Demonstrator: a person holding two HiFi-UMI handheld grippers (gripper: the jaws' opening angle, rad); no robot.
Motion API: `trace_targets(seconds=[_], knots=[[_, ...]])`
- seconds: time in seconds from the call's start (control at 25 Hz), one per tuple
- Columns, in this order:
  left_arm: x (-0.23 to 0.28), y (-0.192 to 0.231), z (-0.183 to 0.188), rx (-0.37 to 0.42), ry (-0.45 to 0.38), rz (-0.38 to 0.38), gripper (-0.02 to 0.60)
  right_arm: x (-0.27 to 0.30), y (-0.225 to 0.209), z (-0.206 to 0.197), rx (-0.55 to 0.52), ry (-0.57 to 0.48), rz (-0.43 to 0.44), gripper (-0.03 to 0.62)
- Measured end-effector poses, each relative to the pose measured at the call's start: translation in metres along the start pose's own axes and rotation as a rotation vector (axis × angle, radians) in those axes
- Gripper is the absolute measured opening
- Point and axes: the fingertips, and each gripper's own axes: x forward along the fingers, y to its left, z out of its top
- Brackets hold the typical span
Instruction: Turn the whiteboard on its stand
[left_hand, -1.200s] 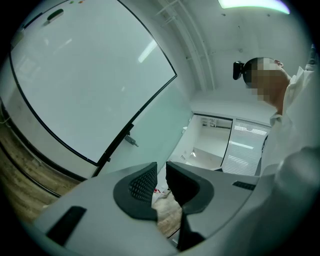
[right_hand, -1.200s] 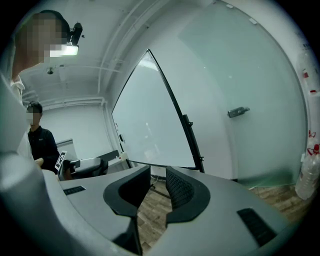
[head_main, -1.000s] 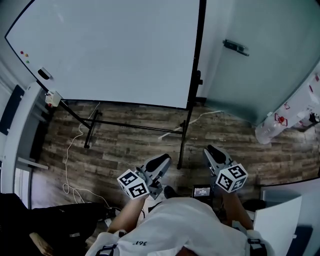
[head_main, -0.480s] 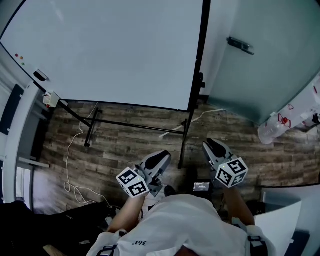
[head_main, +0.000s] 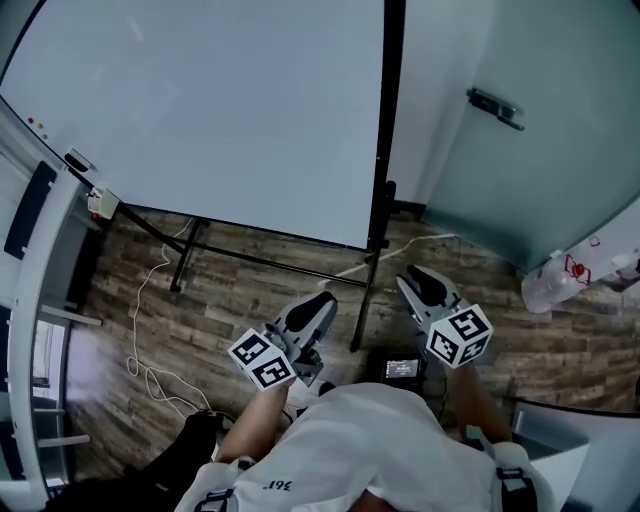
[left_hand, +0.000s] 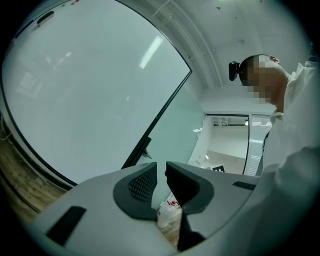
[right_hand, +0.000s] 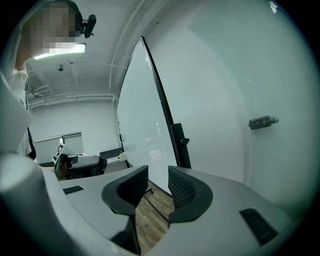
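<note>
Both tools drew nearer the large white whiteboard (head_main: 200, 110), which stood upright on its black metal stand (head_main: 372, 262) over the wood-plank floor (head_main: 240, 300). Your left tool (head_main: 320, 305) was released, jaws narrowly apart and empty. Your right tool (head_main: 412, 282) had just been opening, with nothing between its jaws.

- My left gripper (left_hand: 161, 167) fills the bottom of the view. Its jaws stand a narrow gap apart with nothing caught between them.
- The whiteboard (left_hand: 90, 95) spreads above and to the left of the jaws. Its black edge (left_hand: 167, 105) slants down to a clamp knob (left_hand: 145, 150) just above the left-hand jaw.
- Low in the gap, beyond the jaws, I see a pale bag with red print (left_hand: 167, 212).
- Wood floor (left_hand: 20, 180) shows far left of the jaws.
- A person's white sleeve (left_hand: 295, 160) fills the right side.
</note>
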Motion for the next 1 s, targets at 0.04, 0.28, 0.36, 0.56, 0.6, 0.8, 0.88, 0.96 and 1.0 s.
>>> trace_targets(seconds=[0.04,0.28,0.36,0.56,0.6,0.8,0.88,0.96,1.0], knots=[[0.010,0.002,0.001,0.001,-0.004,0.008,0.048,0.003,-0.008,0.004,-0.010,0.003,0.012,0.127],[0.055,0.009,0.004,0.017,-0.021,0.062,0.052,0.022,-0.050,0.028,-0.061,0.005,0.080,0.157],[0.062,0.012,0.003,0.021,-0.025,0.082,0.052,0.028,-0.056,0.032,-0.068,0.003,0.105,0.166],[0.077,0.017,0.005,0.034,-0.036,0.110,0.053,0.041,-0.065,0.038,-0.092,0.006,0.152,0.175],[0.078,0.017,0.005,0.037,-0.036,0.110,0.054,0.043,-0.066,0.039,-0.098,0.006,0.157,0.177],[0.078,0.027,0.014,0.044,-0.037,0.099,0.054,0.063,-0.062,0.050,-0.139,-0.006,0.162,0.215],[0.080,0.031,0.017,0.046,-0.028,0.087,0.053,0.073,-0.061,0.054,-0.155,-0.008,0.155,0.244],[0.082,0.035,0.022,0.052,-0.015,0.064,0.054,0.085,-0.061,0.058,-0.169,-0.009,0.143,0.259],[0.082,0.038,0.024,0.056,-0.007,0.050,0.054,0.091,-0.061,0.060,-0.175,-0.009,0.134,0.263]])
